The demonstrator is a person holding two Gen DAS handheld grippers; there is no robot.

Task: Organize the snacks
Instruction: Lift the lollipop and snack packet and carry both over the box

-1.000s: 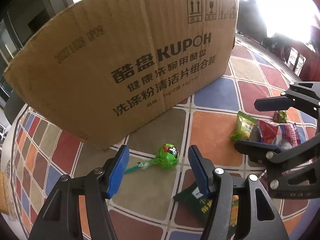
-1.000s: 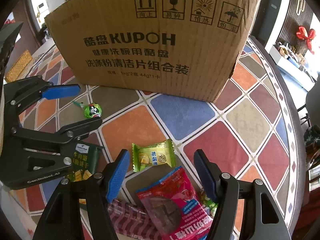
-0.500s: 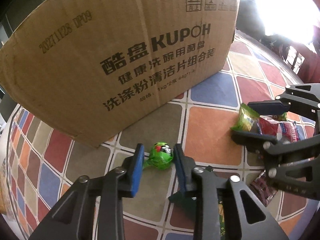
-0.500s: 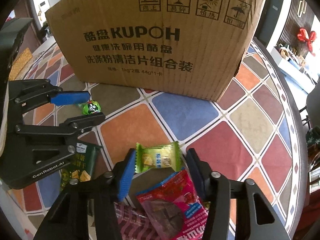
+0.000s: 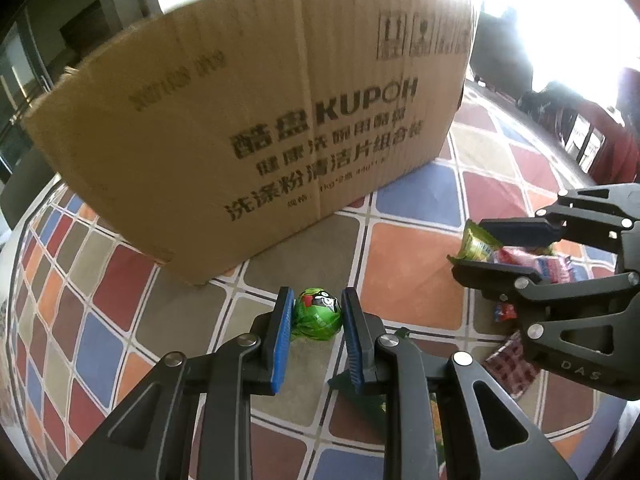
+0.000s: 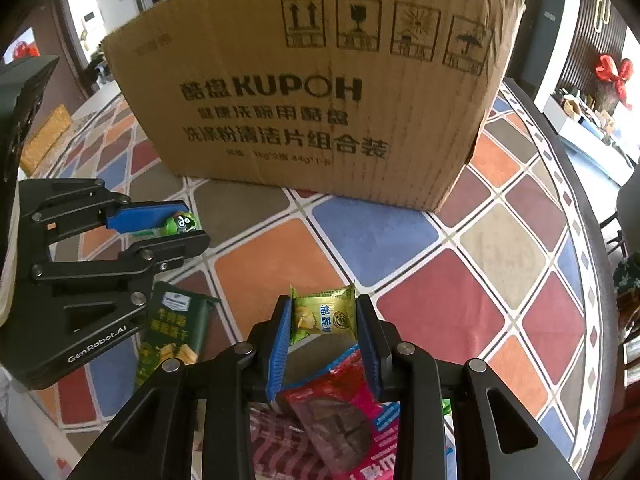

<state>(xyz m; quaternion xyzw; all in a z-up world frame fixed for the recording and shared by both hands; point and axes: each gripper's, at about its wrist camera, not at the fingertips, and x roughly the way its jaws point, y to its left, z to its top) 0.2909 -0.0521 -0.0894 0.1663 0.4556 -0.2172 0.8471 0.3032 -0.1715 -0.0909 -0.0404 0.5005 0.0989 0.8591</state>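
At the left of the scene, the left tool [image 5: 316, 320] has its 2 blue-padded fingers [image 5: 280, 336] closed tight against the green lollipop [image 5: 318, 314], whose round wrapped head with a cartoon face sits pinched between them; in the right wrist view the same left tool [image 6: 176, 230] holds that lollipop [image 6: 182, 223] just in front of the cardboard box. The box [image 5: 256, 132] stands on the far side of the tabletop [image 5: 404, 272], which is covered in a pattern of coloured diamond tiles, and its near face carries the printed word KUPOH and 4 handling symbols [image 6: 384, 36]. Nearer the viewer, a dark green snack packet [image 6: 172, 336] lies flat on the tabletop between the 2 tools, just beside the left one. Further right, the right tool [image 6: 323, 320] is closed on the yellow-green snack pack [image 6: 322, 314], gripping it by its 2 short ends, with the pack's crimped top edge showing beyond the pads; from the left wrist view the right tool [image 5: 476, 248] and that pack [image 5: 476, 244] appear near the right edge. Under and behind the right tool lie a red snack bag [image 6: 344, 408] and a dark red striped packet [image 6: 272, 436], overlapping each other on the tabletop.
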